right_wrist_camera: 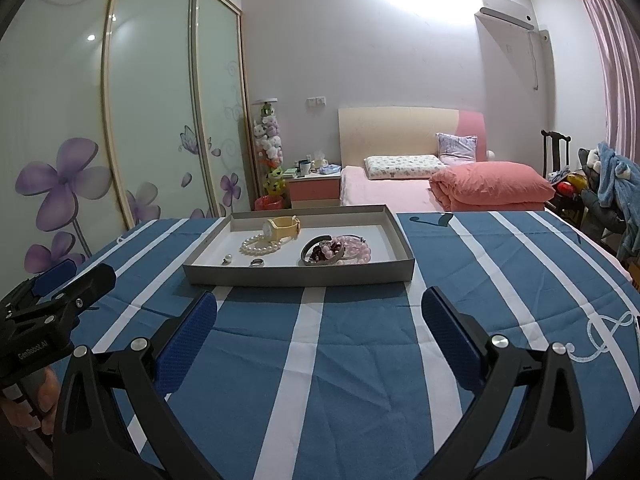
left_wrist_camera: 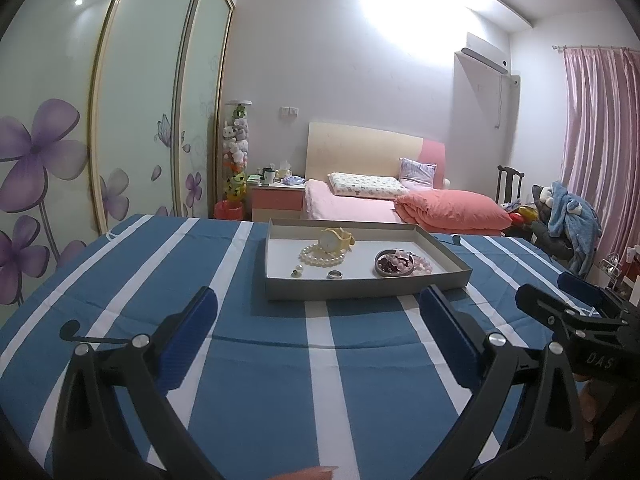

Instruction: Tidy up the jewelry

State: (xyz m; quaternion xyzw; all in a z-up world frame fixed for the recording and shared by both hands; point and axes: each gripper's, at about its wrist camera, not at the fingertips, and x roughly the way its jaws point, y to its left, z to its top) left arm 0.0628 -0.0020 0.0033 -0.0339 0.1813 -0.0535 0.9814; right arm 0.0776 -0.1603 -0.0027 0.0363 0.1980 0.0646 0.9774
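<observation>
We see the left gripper (left_wrist_camera: pixel 318 312) and right gripper (right_wrist_camera: pixel 319 316) both spread wide, empty, above the blue-and-white striped cloth (right_wrist_camera: pixel 360 360). Ahead sits the shallow grey cardboard tray (left_wrist_camera: pixel 360 288) holding a yellow wristwatch (left_wrist_camera: pixel 336 239), white pearl bracelet (left_wrist_camera: pixel 320 258), silver ring (left_wrist_camera: pixel 335 274) and pink bead bracelet (right_wrist_camera: pixel 356 249).

"DAS" on right tool (left_wrist_camera: pixel 560 292), "GenRobot.AI" on left tool (right_wrist_camera: pixel 76 276)

Grey tray (right_wrist_camera: pixel 300 276) holds yellow watch (right_wrist_camera: pixel 283 227), pearl bracelet (right_wrist_camera: pixel 260 246), ring (right_wrist_camera: pixel 257 262), pink beads (right_wrist_camera: pixel 356 250).
</observation>
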